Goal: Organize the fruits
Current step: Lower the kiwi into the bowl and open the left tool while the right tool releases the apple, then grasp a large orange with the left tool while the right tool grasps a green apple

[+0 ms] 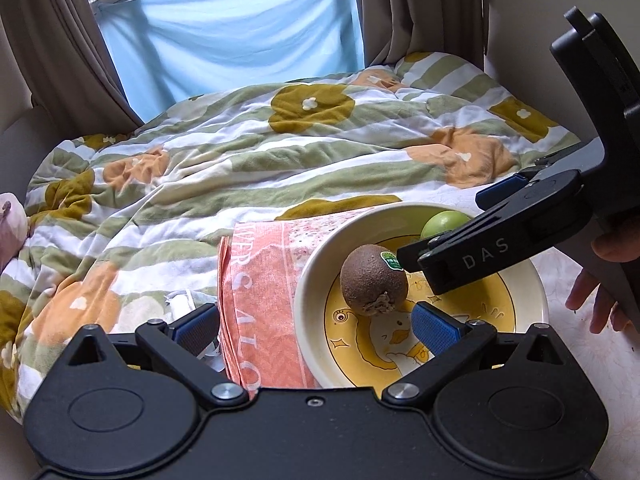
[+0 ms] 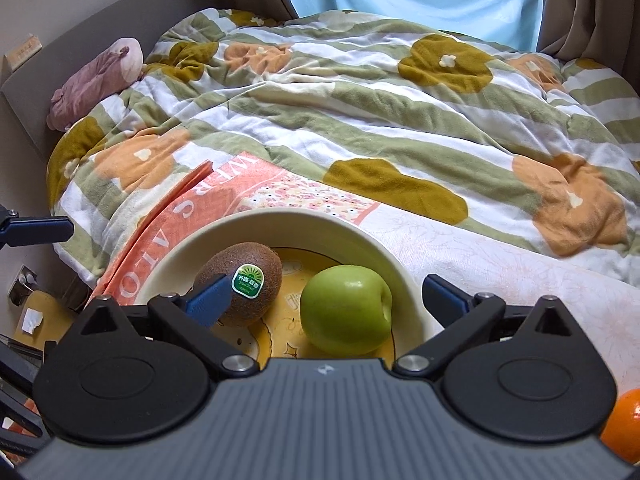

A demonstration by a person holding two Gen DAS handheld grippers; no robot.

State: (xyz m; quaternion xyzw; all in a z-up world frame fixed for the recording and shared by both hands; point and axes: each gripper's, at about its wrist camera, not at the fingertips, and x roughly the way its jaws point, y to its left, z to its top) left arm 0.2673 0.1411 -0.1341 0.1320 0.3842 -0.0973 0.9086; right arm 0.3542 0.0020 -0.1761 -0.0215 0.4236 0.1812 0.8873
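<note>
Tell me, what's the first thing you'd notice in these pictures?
Probably the cream bowl with a yellow duck picture inside, holding a brown kiwi with a green sticker and, to its right, a green apple. The right gripper hangs open just over them. Behind the bowl spreads a rumpled flowered blanket.

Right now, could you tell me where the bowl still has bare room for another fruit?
Free: the near duck-printed floor of the bowl, in front of the kiwi. Crowded: the far side, where the green apple sits beside the kiwi, under the right gripper.
</note>
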